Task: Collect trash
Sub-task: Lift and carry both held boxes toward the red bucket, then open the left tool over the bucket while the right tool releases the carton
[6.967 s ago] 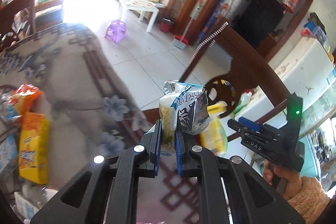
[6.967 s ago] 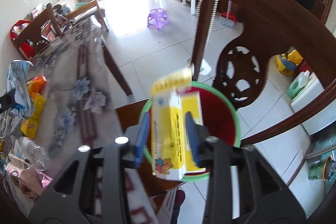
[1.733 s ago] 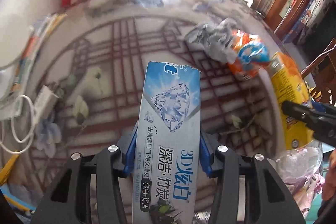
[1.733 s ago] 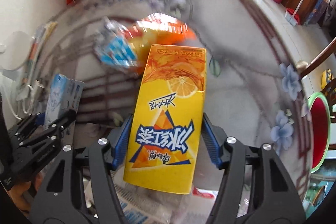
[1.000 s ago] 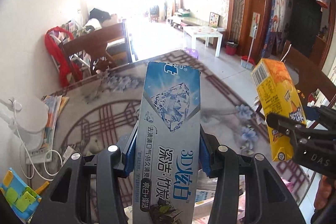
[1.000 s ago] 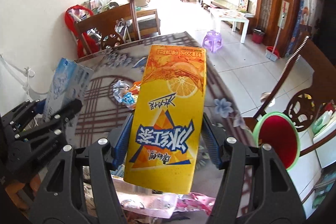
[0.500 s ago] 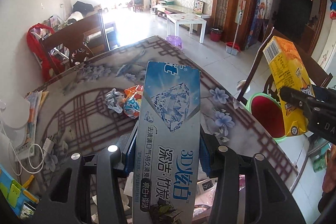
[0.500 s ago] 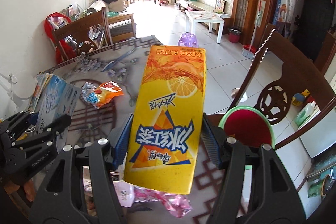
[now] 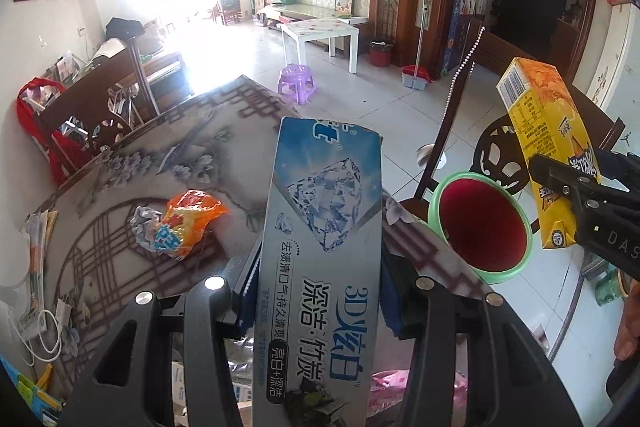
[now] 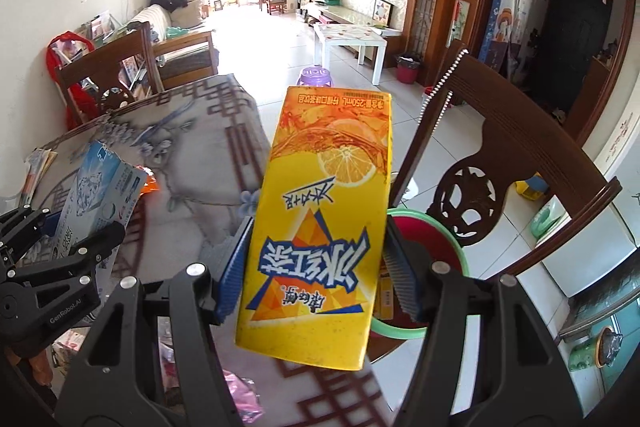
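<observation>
My left gripper (image 9: 318,287) is shut on a blue and grey toothpaste box (image 9: 320,247), held above the table's edge. My right gripper (image 10: 316,267) is shut on a yellow and orange drink carton (image 10: 320,239), held over the red bin with the green rim (image 10: 440,243). In the left wrist view the bin (image 9: 482,227) stands on a chair seat right of the table, with the carton (image 9: 548,151) above its right side. An orange and blue snack wrapper (image 9: 180,227) lies on the table. The toothpaste box also shows at the left of the right wrist view (image 10: 96,203).
A dark wooden chair back (image 10: 500,155) rises behind the bin. The patterned table (image 9: 160,155) carries papers and a white cable (image 9: 40,315) at the left and pink plastic wrap (image 9: 400,387) near me. A purple stool (image 9: 298,83) and a white coffee table (image 9: 320,31) stand on the tiled floor.
Both grippers have swung right toward the bin with their boxes. The bin now sits nearer the centre in both views, and the carton is over it.
</observation>
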`<state>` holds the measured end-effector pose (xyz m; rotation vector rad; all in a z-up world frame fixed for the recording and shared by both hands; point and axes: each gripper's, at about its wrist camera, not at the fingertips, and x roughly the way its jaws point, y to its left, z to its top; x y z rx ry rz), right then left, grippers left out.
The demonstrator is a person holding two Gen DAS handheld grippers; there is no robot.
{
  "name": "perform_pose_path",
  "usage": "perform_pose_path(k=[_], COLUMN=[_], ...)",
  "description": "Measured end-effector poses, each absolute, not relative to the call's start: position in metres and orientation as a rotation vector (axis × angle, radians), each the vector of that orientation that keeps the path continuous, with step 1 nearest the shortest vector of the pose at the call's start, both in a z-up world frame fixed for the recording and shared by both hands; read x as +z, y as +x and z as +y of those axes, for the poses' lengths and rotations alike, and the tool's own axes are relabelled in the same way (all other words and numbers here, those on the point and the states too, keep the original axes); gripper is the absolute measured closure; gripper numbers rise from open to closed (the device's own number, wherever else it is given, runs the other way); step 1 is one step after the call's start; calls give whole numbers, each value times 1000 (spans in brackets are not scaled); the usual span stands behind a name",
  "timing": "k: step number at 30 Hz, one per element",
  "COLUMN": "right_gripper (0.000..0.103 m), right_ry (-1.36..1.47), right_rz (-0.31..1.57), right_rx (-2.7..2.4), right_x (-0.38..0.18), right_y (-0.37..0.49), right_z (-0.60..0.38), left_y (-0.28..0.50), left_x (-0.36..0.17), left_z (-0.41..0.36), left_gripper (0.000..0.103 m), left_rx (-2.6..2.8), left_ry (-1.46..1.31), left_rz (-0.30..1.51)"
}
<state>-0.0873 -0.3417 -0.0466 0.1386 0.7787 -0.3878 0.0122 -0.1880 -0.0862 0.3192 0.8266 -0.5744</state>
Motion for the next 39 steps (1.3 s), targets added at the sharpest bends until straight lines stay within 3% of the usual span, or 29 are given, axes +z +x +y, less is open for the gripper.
perform_pose_path(k=[16, 19, 20, 23, 35, 37, 39], right_gripper=[42, 40, 34, 26, 22, 22, 22], right_ry=[257, 271, 273, 285, 372, 378, 384], right_rz=[977, 1003, 1012, 1005, 964, 959, 954], right_rx=[-504, -506, -513, -542, -719, -739, -755], right_x=[-142, -151, -155, -157, -143, -141, -138], right_y=[-75, -74, -75, -80, -139, -147, -154], right_z=[-479, -492, -495, -508, -554, -558, -561], left_y=[10, 11, 11, 12, 7, 5, 0], left_x=[-105, -112, -114, -122, -161, -167, -170], left_z=[-298, -317, -324, -347, -442, -453, -461], left_gripper=[57, 57, 57, 57, 57, 55, 35], left_rx=[-680, -703, -710, -734, -879, -894, -900], left_ry=[360, 376, 381, 402, 447, 459, 493], left_rz=[874, 881, 881, 879, 921, 928, 929])
